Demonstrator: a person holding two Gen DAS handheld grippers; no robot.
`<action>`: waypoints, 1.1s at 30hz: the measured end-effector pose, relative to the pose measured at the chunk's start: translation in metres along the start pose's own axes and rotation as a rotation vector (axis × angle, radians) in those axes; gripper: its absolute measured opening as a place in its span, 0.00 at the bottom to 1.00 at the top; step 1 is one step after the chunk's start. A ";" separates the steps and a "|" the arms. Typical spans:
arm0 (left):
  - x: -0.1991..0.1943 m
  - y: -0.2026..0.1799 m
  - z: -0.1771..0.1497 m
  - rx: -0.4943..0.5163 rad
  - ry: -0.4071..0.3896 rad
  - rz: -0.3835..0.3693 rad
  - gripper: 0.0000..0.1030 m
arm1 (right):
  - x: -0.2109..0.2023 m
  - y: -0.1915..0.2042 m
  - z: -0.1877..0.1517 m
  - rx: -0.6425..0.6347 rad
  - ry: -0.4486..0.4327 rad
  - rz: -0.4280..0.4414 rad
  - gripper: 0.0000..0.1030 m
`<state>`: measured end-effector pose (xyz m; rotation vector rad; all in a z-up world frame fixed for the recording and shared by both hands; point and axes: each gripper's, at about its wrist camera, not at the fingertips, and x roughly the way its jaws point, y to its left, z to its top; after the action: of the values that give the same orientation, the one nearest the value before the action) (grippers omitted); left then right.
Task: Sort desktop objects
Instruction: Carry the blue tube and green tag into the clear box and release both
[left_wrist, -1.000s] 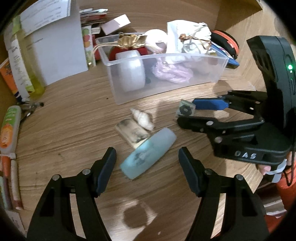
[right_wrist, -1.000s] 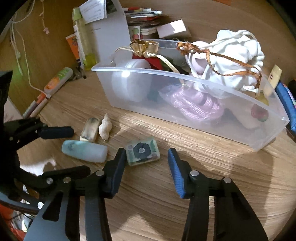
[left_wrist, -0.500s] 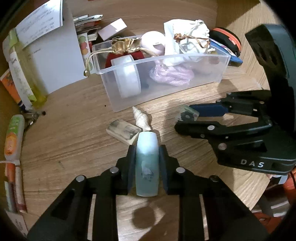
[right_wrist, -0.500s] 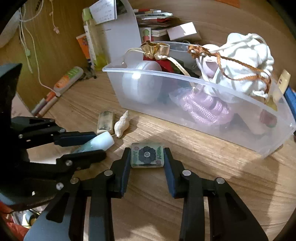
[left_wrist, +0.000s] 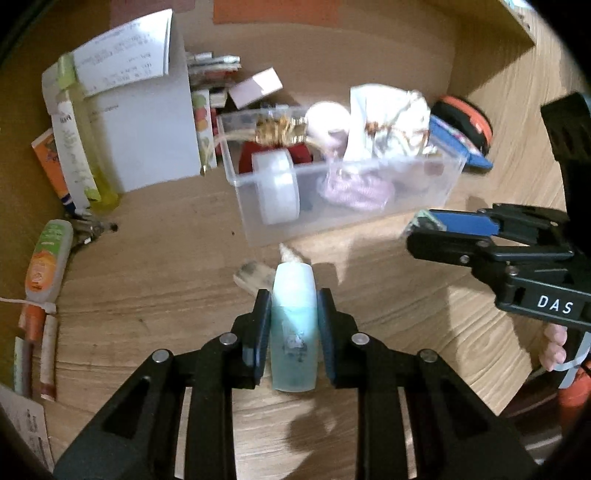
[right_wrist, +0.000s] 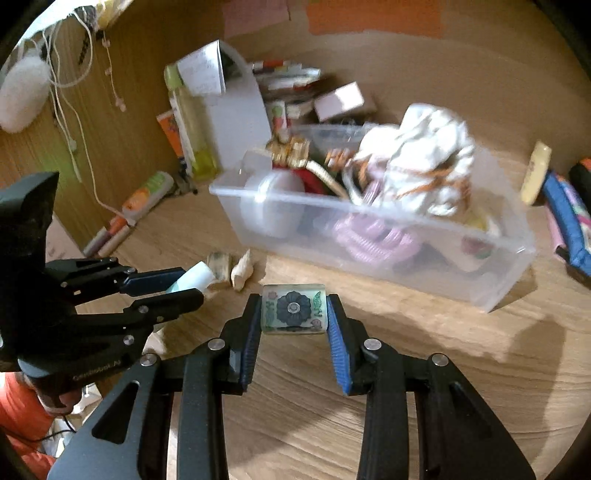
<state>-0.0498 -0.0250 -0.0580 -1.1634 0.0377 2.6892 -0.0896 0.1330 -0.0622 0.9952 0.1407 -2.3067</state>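
My left gripper (left_wrist: 293, 306) is shut on a pale blue-green tube (left_wrist: 294, 325) and holds it above the wooden desk. It also shows in the right wrist view (right_wrist: 192, 278). My right gripper (right_wrist: 293, 310) is shut on a small green tile with a dark flower (right_wrist: 293, 308), lifted off the desk. It shows at the right of the left wrist view (left_wrist: 424, 225). A clear plastic bin (left_wrist: 369, 214) with a white roll, a pink cord and a white pouch stands just beyond both grippers. A shell (right_wrist: 242, 267) and a small worn block (right_wrist: 218, 263) lie on the desk in front of the bin (right_wrist: 424, 254).
A white file holder (left_wrist: 147, 122), a yellow-green bottle (left_wrist: 86, 147) and stacked boxes stand at the back left. An orange-green tube (left_wrist: 46, 262) and pens lie at the left edge. A blue and orange case (left_wrist: 461, 133) lies right of the bin. Wooden walls close the back.
Both grippers closed on their objects, the left on the tube and the right on the tile, and then lifted them off the desk. The views have pulled back and up.
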 end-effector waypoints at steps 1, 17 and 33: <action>-0.003 0.000 0.003 -0.002 -0.008 0.003 0.24 | -0.006 -0.002 0.002 0.002 -0.016 -0.004 0.30; -0.046 0.006 0.072 -0.016 -0.168 -0.014 0.24 | -0.054 -0.049 0.041 0.087 -0.171 -0.087 0.30; 0.006 -0.003 0.115 0.000 -0.118 -0.094 0.24 | -0.038 -0.108 0.056 0.152 -0.153 -0.154 0.30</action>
<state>-0.1360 -0.0087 0.0168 -0.9786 -0.0338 2.6692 -0.1671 0.2203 -0.0114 0.9042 -0.0222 -2.5556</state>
